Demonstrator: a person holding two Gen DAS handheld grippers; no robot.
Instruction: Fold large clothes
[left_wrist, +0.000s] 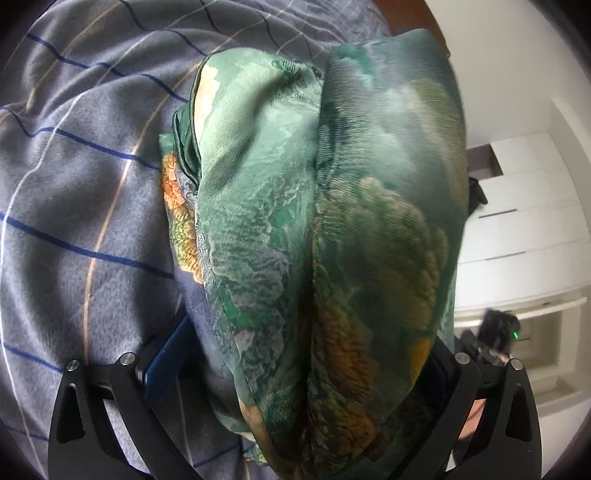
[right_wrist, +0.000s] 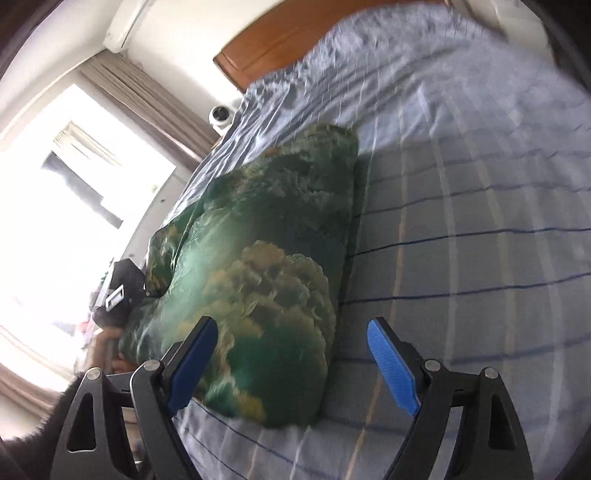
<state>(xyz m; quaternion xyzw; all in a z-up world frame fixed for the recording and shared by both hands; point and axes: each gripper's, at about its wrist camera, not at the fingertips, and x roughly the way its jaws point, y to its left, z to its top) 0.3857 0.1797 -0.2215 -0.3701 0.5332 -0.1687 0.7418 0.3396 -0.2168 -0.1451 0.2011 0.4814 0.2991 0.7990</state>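
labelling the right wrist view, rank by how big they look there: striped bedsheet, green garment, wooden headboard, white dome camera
1. striped bedsheet
2. green garment
3. wooden headboard
4. white dome camera

The headboard and camera lie farther off, so their true sizes are unsure.

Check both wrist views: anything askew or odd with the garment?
Yes. The green garment lies on the bed as a puffy bundle, not a flat fold. In the left view it drapes over the left gripper, hiding the fingertips. The right gripper is open, one finger against the bundle's edge.
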